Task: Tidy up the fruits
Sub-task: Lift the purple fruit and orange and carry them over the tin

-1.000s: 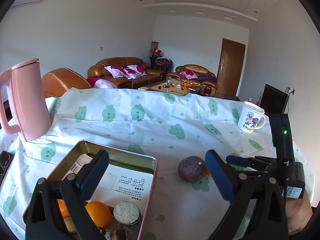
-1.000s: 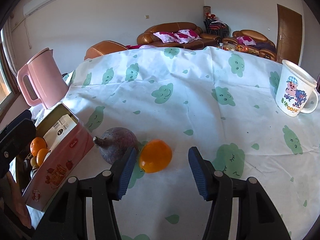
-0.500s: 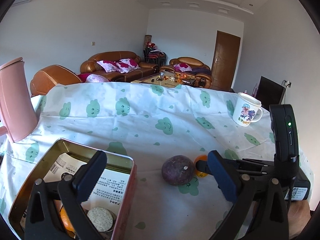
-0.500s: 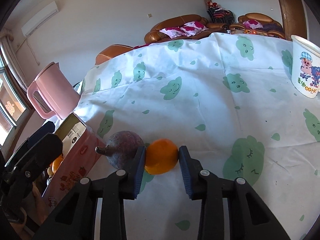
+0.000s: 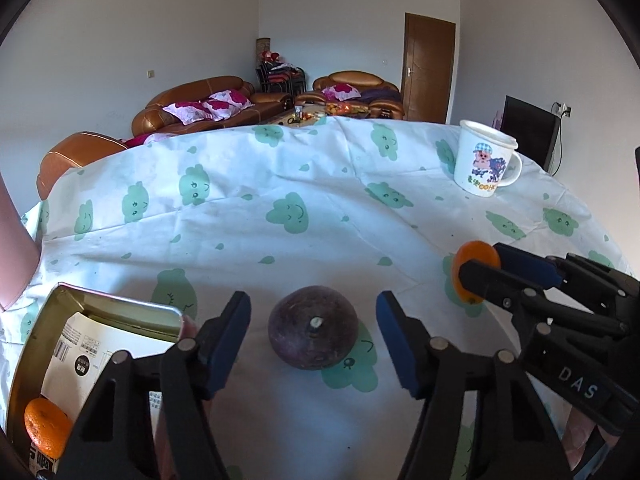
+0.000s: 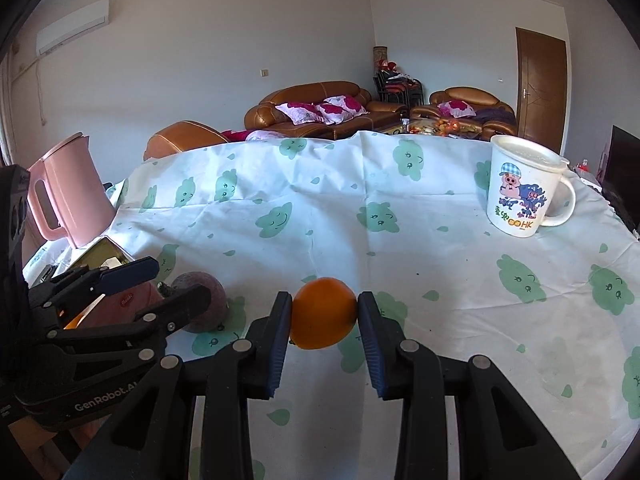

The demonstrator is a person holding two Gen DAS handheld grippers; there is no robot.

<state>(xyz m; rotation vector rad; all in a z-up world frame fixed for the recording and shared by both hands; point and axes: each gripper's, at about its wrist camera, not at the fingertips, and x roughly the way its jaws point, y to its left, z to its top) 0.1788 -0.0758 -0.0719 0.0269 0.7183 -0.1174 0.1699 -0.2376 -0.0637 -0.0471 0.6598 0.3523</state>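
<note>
The right gripper (image 6: pixel 324 322) pinches a small round orange fruit (image 6: pixel 323 313) between its blue pads, held at the centre of the right wrist view. The left gripper (image 5: pixel 313 326) is spread wide around a dark purple round fruit (image 5: pixel 313 327) resting on the white cloud-print tablecloth (image 5: pixel 280 184), pads clear of it on both sides. At seven o'clock in the left wrist view sits an open rectangular metal tin (image 5: pixel 100 304) with another orange fruit (image 5: pixel 47 426) inside. Farther off, at two o'clock, stands a white cartoon-pig mug (image 5: pixel 483 164); a pink plastic kettle (image 6: pixel 68 196) stands at nine o'clock in the right wrist view.
</note>
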